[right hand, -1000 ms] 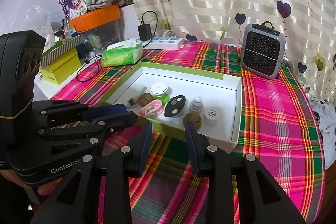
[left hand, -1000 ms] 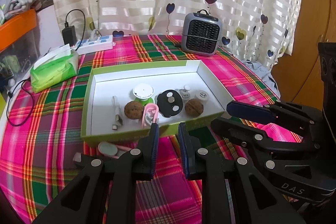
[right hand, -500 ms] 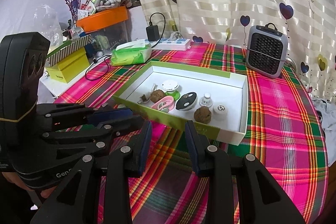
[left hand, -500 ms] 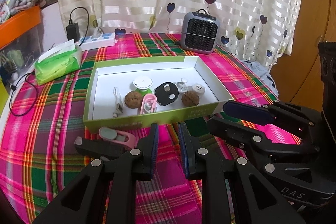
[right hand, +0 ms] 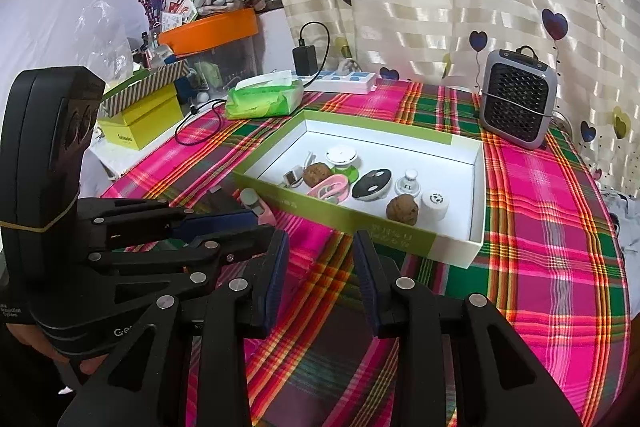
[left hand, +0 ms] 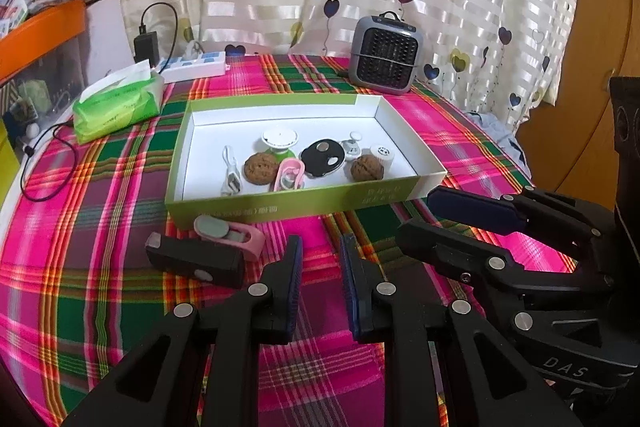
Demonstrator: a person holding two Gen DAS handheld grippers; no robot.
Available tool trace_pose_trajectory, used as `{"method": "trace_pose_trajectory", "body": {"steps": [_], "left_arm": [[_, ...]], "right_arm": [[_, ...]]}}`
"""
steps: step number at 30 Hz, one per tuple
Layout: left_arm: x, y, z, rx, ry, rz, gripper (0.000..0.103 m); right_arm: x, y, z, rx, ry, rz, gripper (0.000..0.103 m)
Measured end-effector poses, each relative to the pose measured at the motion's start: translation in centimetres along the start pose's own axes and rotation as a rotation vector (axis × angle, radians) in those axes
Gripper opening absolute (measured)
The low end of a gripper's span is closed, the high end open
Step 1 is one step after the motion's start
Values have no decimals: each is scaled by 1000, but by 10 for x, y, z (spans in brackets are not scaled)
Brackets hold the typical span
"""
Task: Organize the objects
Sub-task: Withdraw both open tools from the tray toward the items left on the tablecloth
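Two items, a pink clip (left hand: 230,233) and a black block (left hand: 195,259), lie outside the box (left hand: 296,205), so both empty grippers, left (left hand: 320,267) and right (right hand: 320,265), hover parted, probably to collect them.

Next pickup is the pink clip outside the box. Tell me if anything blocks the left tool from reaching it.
Partly. The black rectangular block lies against the pink plastic clip's near side, between it and the left tool, which stands to its right. From the right, only bare plaid tablecloth intervenes.
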State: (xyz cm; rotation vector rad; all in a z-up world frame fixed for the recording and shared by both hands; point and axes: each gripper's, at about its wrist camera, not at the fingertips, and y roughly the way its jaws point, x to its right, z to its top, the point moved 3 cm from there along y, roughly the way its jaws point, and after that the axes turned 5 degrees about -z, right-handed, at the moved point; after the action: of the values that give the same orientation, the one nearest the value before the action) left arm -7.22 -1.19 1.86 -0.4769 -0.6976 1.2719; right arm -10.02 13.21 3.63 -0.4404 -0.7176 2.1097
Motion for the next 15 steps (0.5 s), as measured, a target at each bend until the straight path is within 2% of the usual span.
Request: {"method": "trace_pose_trajectory", "body": {"steps": [15], "left_arm": [[-5, -4, -14, -9, -22, 4, 18]], "right_arm": [[-7, 2, -8, -10, -15, 16, 38]]}}
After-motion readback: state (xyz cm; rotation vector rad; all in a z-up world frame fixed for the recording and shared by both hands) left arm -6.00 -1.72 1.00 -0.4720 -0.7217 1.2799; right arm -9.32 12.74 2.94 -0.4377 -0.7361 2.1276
